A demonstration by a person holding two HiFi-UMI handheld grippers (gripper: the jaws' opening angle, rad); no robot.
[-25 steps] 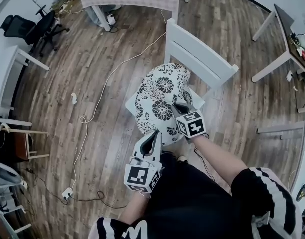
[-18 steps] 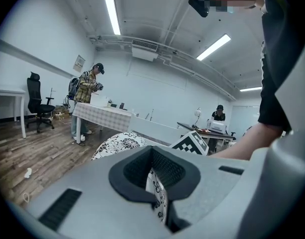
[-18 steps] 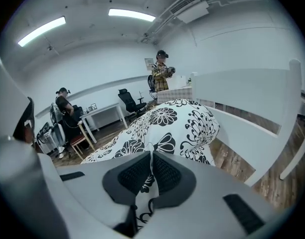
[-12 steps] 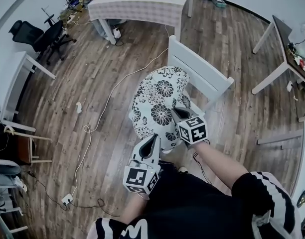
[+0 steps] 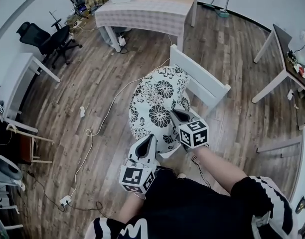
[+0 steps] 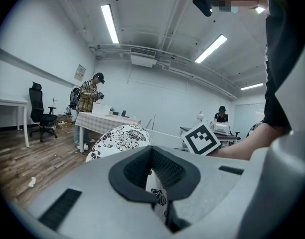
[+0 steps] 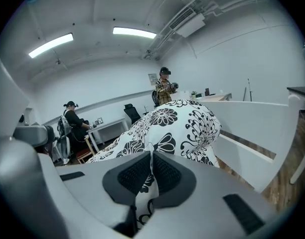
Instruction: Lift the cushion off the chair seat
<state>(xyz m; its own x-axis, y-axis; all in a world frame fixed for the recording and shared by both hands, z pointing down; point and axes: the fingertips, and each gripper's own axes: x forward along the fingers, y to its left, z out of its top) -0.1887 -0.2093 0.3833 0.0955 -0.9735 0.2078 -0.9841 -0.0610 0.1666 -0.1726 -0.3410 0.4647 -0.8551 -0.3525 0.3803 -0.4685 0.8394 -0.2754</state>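
The right hand-held gripper (image 7: 151, 177) has its jaws closed on a fold of the black-and-white flowered cushion (image 7: 178, 123), which bulges toward 12 o'clock. A white chair back (image 7: 252, 133) stands at 3 o'clock. One person (image 7: 166, 89) stands at 12 o'clock, and another person (image 7: 72, 119) is at 9 o'clock.

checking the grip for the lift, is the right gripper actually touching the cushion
Touching. The right gripper view shows the right gripper with its jaws pinched shut on a fold of the cushion, with the flowered fabric pressed between the pads and no gap.
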